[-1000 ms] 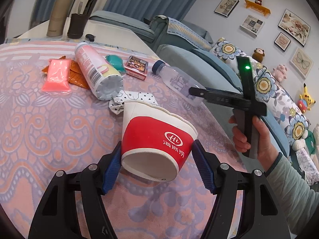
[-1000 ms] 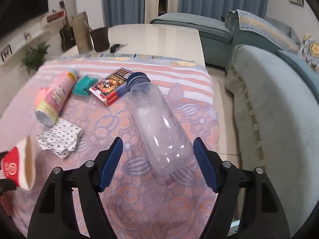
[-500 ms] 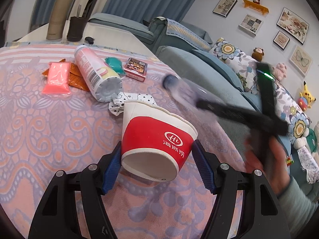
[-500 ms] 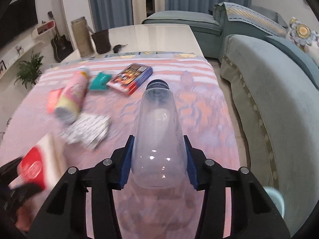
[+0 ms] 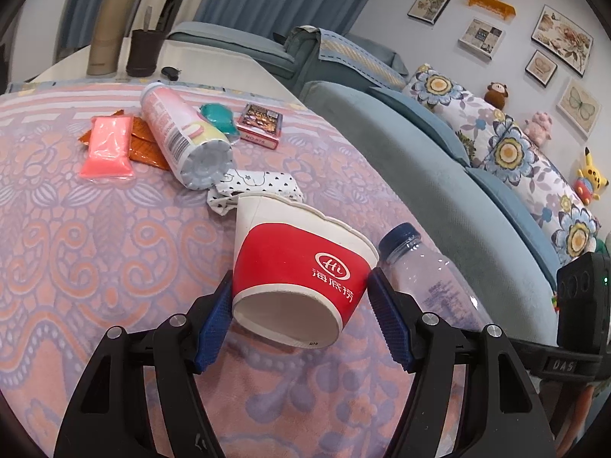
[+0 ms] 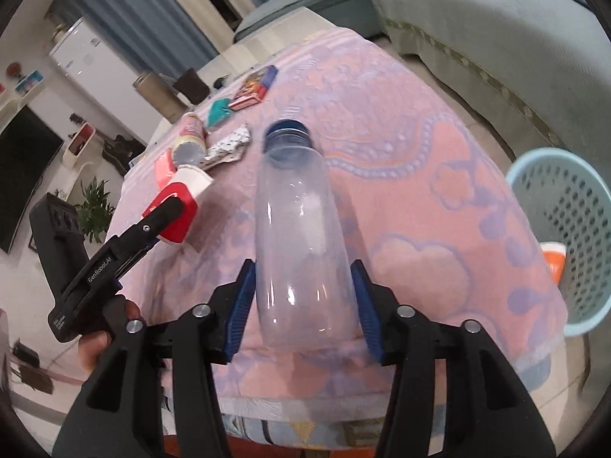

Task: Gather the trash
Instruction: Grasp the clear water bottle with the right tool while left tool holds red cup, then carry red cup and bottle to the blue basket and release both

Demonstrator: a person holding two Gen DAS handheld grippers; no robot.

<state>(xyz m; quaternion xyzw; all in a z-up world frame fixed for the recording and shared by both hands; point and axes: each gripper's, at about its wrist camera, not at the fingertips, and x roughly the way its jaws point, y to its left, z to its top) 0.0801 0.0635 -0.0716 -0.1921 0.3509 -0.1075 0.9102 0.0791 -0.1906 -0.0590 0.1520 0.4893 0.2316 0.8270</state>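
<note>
bottle: the clear plastic bottle (image 6: 301, 225) isn't lying far out on the cloth any more, a second ago it sat flat by the card pack. Now it's off the table, base toward the camera, blue cap pointing away.
right gripper: right gripper (image 6: 301, 305) has the bottle between its blue pads, both pads against the sides, so it's gripping it. The jaws are easing open a touch right now though, so I'd call that hold a bit loose.
cup: the red and white paper cup (image 5: 301, 271) hasn't budged. Left gripper (image 5: 301, 316) is clamped on it same as before, cup tipped on its side, mouth facing away.
what it means: both hands are loaded, so I reckon the next stop is the bin.
bin: light blue mesh basket (image 6: 565, 236) on the floor at the near right corner of the table, something orange and white already inside.
still to go: pink can (image 5: 183, 133), pink packet (image 5: 109, 147), orange wrapper (image 5: 143, 145), teal thing (image 5: 219, 122), card pack (image 5: 261, 124) and dotted wrapper (image 5: 259, 187), all on the far side.
surface: table under a pink and lilac patterned cloth (image 5: 95, 248).
room: grey-blue sofa (image 5: 439, 191) along the right with floral cushions, framed pictures above, blue curtains at the far end.
</note>
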